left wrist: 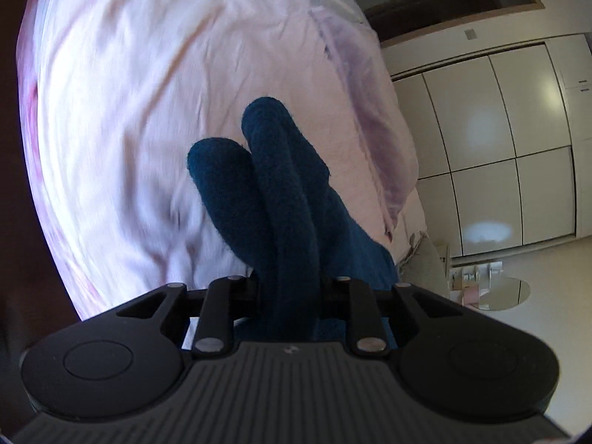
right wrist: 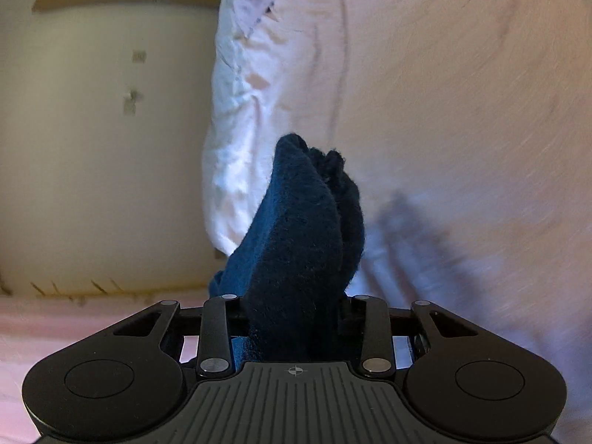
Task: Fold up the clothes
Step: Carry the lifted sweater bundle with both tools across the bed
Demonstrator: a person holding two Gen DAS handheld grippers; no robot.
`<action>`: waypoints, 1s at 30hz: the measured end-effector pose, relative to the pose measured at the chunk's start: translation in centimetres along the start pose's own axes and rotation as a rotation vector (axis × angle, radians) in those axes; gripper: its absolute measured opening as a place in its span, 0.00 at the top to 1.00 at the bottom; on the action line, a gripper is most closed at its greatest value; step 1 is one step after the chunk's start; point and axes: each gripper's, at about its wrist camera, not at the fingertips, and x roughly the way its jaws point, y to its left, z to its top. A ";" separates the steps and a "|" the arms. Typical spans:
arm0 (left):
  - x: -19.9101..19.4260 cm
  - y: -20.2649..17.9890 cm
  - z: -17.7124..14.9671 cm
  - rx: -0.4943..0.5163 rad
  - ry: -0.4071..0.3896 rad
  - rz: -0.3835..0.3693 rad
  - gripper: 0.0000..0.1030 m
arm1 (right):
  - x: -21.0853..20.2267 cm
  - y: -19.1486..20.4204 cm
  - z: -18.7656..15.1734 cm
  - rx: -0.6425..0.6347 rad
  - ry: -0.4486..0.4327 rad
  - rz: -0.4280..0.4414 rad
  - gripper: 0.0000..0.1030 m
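Note:
A dark blue fleece garment [left wrist: 281, 199] is bunched in thick folds in my left gripper [left wrist: 286, 288], which is shut on it; the fabric hides the fingertips. My right gripper [right wrist: 296, 307] is also shut on a bunch of the same dark blue garment [right wrist: 299, 229], and its fingertips are hidden too. Both bunches are held up above a pale pink bedsheet [left wrist: 148, 111], which also shows in the right wrist view [right wrist: 462, 111].
The rumpled pink bed edge [left wrist: 384, 148] drops off to the right. White wardrobe doors [left wrist: 499, 148] and pale floor with a round mirror [left wrist: 507, 292] lie beyond. In the right wrist view a cream wall [right wrist: 92, 166] stands left of a white bedding edge [right wrist: 233, 170].

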 end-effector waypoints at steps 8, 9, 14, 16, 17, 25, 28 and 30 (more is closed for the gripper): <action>-0.9 -3.3 10.4 0.068 -0.007 -0.033 0.82 | 4.0 7.0 1.5 0.021 -0.104 0.095 0.67; -0.6 -3.8 11.9 0.080 -0.012 -0.035 0.82 | 4.5 7.8 2.1 0.018 -0.115 0.105 0.67; 1.0 -6.0 19.4 0.118 -0.023 -0.045 0.82 | 7.8 11.9 5.3 -0.003 -0.157 0.146 0.67; 1.5 -6.9 22.5 0.131 -0.021 -0.047 0.82 | 9.6 13.4 6.5 -0.005 -0.172 0.151 0.67; 1.7 -7.2 24.2 0.144 -0.016 -0.049 0.82 | 10.5 14.1 7.1 -0.006 -0.179 0.154 0.67; 4.6 -6.9 40.5 0.250 0.069 -0.061 0.82 | 23.2 17.8 10.1 0.051 -0.333 0.191 0.67; 6.7 -5.2 48.4 0.317 0.135 -0.083 0.82 | 28.5 19.0 11.1 0.078 -0.398 0.206 0.67; 8.5 -3.7 54.1 0.354 0.187 -0.086 0.82 | 31.9 19.8 11.7 0.096 -0.442 0.215 0.67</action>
